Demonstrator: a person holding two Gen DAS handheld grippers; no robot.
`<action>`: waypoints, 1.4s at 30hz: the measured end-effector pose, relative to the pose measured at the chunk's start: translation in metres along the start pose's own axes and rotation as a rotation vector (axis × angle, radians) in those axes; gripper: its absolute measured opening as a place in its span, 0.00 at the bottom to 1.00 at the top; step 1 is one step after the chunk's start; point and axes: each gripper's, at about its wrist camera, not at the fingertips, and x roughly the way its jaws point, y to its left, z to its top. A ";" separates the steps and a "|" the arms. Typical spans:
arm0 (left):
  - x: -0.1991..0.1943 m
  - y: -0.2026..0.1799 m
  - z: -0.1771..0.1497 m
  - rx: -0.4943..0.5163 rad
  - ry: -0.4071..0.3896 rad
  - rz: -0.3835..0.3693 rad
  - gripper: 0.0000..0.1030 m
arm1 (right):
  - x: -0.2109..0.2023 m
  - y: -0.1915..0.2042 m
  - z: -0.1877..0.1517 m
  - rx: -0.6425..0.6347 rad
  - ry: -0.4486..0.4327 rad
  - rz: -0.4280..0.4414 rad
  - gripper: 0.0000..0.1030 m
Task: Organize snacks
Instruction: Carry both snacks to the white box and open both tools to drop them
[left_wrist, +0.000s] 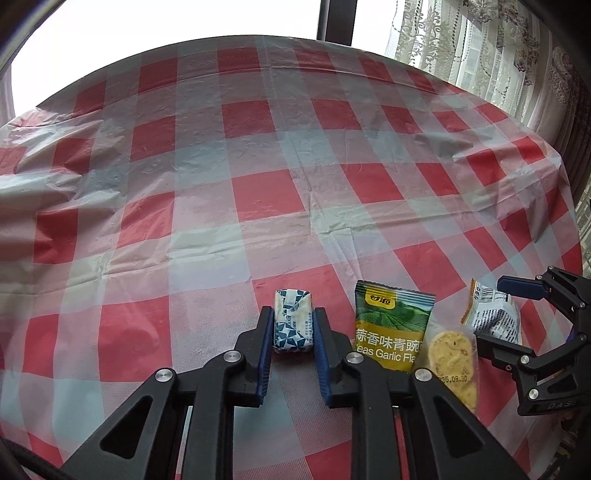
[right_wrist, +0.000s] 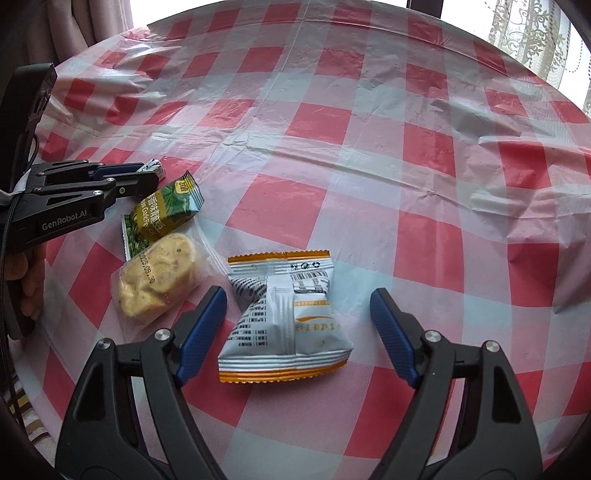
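- Blue pads of the left gripper (left_wrist: 293, 334) are pressed on both sides of a small blue-and-white wrapped candy (left_wrist: 291, 325), which lies on the checked tablecloth (left_wrist: 258, 166).
- Just beside it, a green pea packet (left_wrist: 391, 328) and a clear-wrapped biscuit (left_wrist: 452, 358) are seen, overlapping.
- The right gripper (right_wrist: 297, 334) is spread wide around a white-and-orange packet (right_wrist: 286, 317), and its pads are not touching it.

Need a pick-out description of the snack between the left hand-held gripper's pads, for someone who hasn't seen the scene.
On the red-and-white checked tablecloth, four snacks sit in a row at the near edge. The target is the leftmost in the left wrist view: a small block-shaped candy between the left hand-held gripper pads, beside the green pea packet. Only it has a blue-and-white patterned wrapper.
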 end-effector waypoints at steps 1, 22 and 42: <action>-0.001 0.002 -0.001 -0.010 -0.001 0.002 0.21 | -0.001 0.000 -0.002 0.000 0.002 0.002 0.77; -0.039 0.005 -0.042 -0.174 0.036 0.061 0.21 | -0.026 0.004 -0.029 0.132 0.029 -0.071 0.60; -0.098 -0.040 -0.073 -0.190 0.011 -0.003 0.21 | -0.085 0.004 -0.067 0.189 0.001 -0.127 0.60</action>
